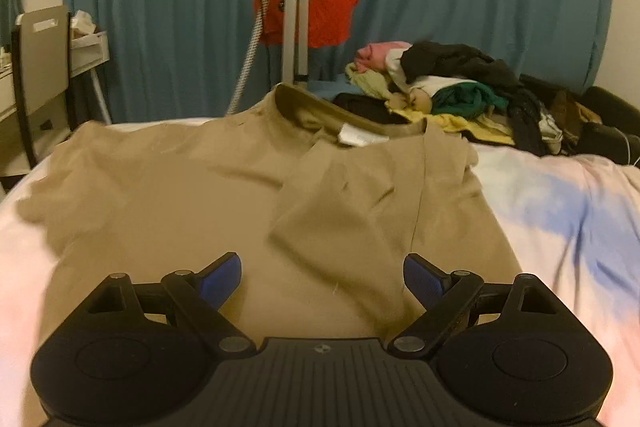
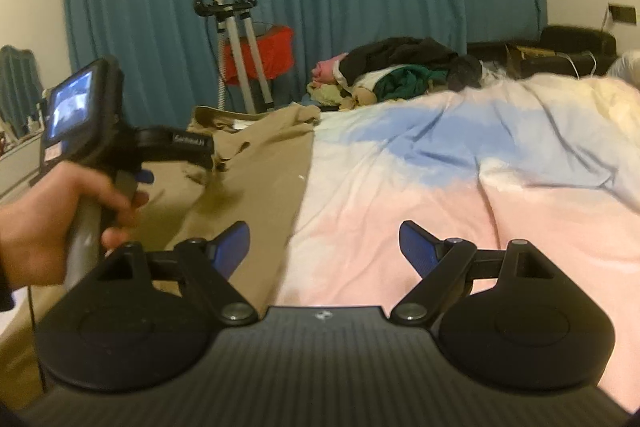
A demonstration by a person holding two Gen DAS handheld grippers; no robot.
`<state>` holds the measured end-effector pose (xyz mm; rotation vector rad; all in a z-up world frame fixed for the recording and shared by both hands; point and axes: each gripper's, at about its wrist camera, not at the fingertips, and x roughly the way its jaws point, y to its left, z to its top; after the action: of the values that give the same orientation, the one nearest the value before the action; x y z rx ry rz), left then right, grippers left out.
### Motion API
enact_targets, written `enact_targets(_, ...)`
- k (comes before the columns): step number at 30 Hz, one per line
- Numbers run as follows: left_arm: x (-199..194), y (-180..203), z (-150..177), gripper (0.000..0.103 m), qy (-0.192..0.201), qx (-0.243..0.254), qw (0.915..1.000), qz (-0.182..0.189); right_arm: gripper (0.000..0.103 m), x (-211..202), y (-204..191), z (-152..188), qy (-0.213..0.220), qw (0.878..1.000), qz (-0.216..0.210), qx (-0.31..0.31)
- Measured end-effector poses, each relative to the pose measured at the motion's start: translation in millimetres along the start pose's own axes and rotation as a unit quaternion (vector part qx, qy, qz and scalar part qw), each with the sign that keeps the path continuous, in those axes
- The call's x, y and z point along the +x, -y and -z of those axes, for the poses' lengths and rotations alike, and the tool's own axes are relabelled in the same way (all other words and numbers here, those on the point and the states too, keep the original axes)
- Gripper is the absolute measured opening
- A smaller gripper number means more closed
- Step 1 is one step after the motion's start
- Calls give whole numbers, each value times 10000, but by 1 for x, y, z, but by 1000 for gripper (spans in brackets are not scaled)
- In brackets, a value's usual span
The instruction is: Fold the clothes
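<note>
Left gripper (image 1: 322, 277) and right gripper (image 2: 324, 247), jaws wide apart, empty.

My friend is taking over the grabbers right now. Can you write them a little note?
Left gripper: open, empty, over the tan shirt.
Right gripper: open, empty, over the shirt's right edge and the pastel bedspread.
Shirt lies spread on the bed, one sleeve folded inward.
Left to do: finish folding it, then the clothes pile behind.
</note>
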<state>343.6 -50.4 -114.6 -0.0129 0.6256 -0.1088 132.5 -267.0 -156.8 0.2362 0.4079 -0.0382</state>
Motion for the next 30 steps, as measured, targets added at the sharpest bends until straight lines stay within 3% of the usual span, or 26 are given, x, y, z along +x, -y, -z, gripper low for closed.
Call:
enact_targets(3, 22, 1, -6, 93, -88, 3, 9999, 119, 83, 15, 7, 4, -96, 9999, 8, 135)
enact_targets(11, 54, -24, -9, 94, -382, 484, 9953, -746, 83, 35, 12, 9, -272, 9992, 36, 299)
enact_targets(16, 42, -58, -9, 94, -326, 530, 9880, -1413, 83, 29, 10, 8, -224, 9994, 80, 250)
enact_targets(19, 28, -80, -10, 94, -286, 444, 9874, -1494, 83, 22, 8, 5, -146, 9996, 96, 242)
enact_targets(28, -7, -88, -25, 97, 239, 826, 9920, -928, 83, 16, 8, 4, -155, 9994, 92, 295)
enact_targets(30, -1, -70, -25, 97, 188, 1245, 9907, -522, 83, 18, 8, 4, -174, 9993, 98, 307)
